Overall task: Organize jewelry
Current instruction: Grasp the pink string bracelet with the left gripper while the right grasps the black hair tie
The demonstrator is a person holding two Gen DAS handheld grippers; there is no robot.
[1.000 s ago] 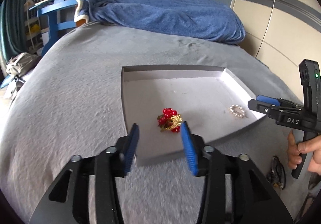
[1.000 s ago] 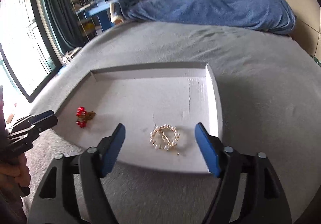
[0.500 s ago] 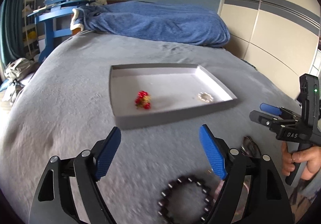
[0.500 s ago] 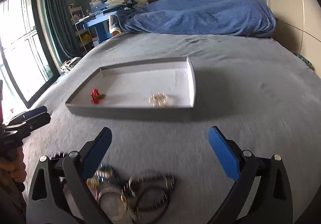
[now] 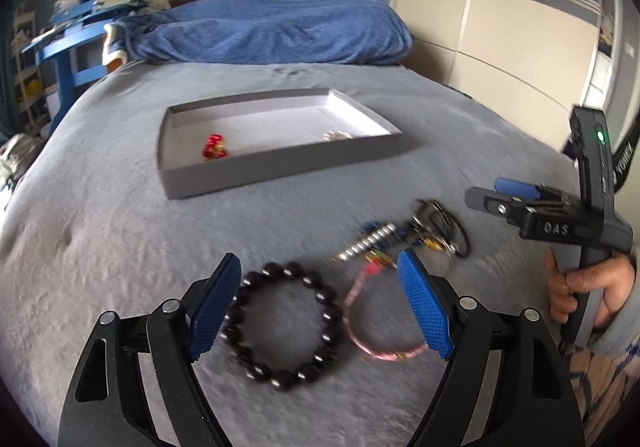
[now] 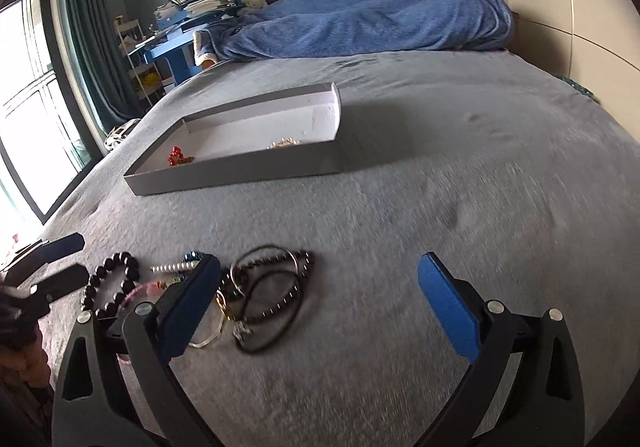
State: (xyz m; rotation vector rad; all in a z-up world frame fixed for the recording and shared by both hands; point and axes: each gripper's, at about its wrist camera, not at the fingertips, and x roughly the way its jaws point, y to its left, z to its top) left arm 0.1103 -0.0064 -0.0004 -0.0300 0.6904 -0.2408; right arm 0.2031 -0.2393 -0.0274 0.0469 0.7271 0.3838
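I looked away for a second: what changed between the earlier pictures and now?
Both grippers pulled back from the tray to the loose jewelry pile on the bed. The left gripper, then closer around the red piece, opened and now hangs over the black bead bracelet. The right gripper widened too, leaving the pearl piece. Neither holds anything. Tray and both pieces stayed put.

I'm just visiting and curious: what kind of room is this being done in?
Most likely a bedroom: a wide bed under a grey cover, a rumpled blue blanket at its head, and a blue desk stacked with books.
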